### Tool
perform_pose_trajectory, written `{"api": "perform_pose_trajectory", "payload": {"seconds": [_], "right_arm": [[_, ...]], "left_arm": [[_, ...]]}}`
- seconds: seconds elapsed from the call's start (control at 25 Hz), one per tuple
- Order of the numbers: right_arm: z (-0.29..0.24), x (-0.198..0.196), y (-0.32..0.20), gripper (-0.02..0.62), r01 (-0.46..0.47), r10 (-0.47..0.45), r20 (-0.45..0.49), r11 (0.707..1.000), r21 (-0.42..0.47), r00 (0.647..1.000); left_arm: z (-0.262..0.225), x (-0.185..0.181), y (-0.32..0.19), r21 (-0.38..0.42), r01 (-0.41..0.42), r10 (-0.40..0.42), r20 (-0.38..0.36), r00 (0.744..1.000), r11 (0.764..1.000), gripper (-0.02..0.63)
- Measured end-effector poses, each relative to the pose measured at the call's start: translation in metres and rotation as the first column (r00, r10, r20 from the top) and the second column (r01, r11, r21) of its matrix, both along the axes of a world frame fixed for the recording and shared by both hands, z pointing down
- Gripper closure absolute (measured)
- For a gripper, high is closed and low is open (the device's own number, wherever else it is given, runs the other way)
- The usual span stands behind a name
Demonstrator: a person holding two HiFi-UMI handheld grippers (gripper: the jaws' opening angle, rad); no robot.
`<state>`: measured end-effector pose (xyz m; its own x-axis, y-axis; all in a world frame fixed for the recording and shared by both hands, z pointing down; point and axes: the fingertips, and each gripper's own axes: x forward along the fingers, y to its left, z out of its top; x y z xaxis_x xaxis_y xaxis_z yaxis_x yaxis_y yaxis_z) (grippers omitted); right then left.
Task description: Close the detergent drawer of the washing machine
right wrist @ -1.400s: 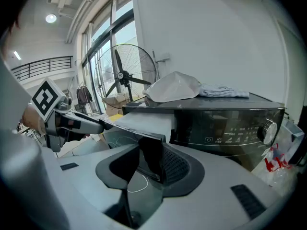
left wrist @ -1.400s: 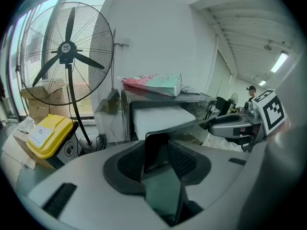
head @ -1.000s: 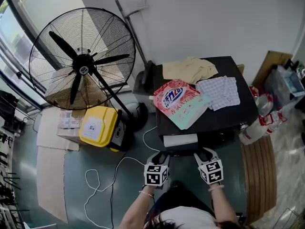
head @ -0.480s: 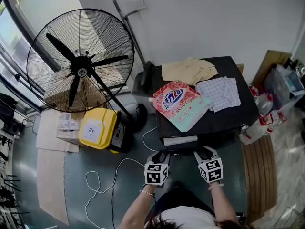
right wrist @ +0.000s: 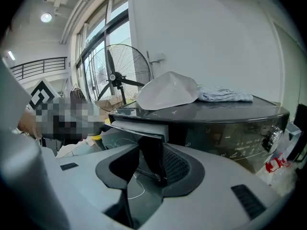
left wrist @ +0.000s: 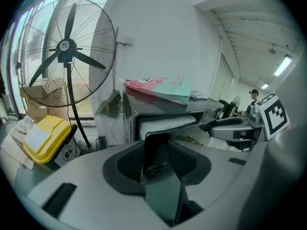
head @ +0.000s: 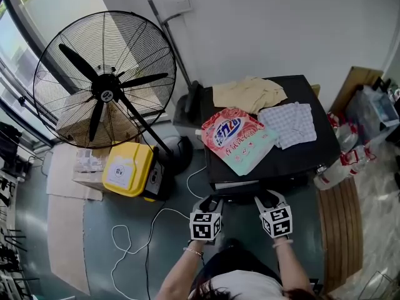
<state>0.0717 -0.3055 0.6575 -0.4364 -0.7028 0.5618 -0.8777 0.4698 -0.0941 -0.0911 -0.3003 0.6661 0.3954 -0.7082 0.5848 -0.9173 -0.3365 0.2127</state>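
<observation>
The black washing machine [head: 300,158] fills the right middle of the scene, its back against the far wall, with a big standing fan [head: 103,92] to its left and a yellow container [head: 128,169] on the floor near the fan's foot. On the machine's top lie a pink and green detergent bag [head: 237,136], a beige cloth [head: 247,92] at the far edge and a checked cloth [head: 289,124] to the right. The detergent drawer [head: 234,185] juts from the machine's near face at the left end, just under the top, with only a narrow pale strip of its body showing. The left gripper [head: 209,204] and the right gripper [head: 269,200] sit side by side at that near face. Each has its jaws spread, with the drawer's thin dark front panel [right wrist: 149,152] standing in the gap; I see no clamping on it. The drawer looks like light, rigid plastic on a straight slide, likely to bind if pushed at one corner. An even, level push on the flat front panel, spread across its width, seems the best way to move it, and gently, since the thin panel could flex or crack.
</observation>
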Motion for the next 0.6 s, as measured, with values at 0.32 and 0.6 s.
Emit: {"api": "perform_pose_trajectory", "payload": {"seconds": [0.32,0.6], "right_arm": [[-0.001,-0.002,-0.014,0.426,-0.013,0.013,-0.006,1.0,-0.003,1.0],[-0.001,-0.003,-0.025,0.423,-0.053,0.053,-0.021,0.999,0.005,0.998]], "left_arm": [[-0.002,-0.002,-0.014,-0.008,0.005,-0.005,-0.003,1.0,1.0,0.448],[0.0,-0.004,-0.027,-0.018,0.026,-0.027,-0.009,1.0,0.999,0.447]]}}
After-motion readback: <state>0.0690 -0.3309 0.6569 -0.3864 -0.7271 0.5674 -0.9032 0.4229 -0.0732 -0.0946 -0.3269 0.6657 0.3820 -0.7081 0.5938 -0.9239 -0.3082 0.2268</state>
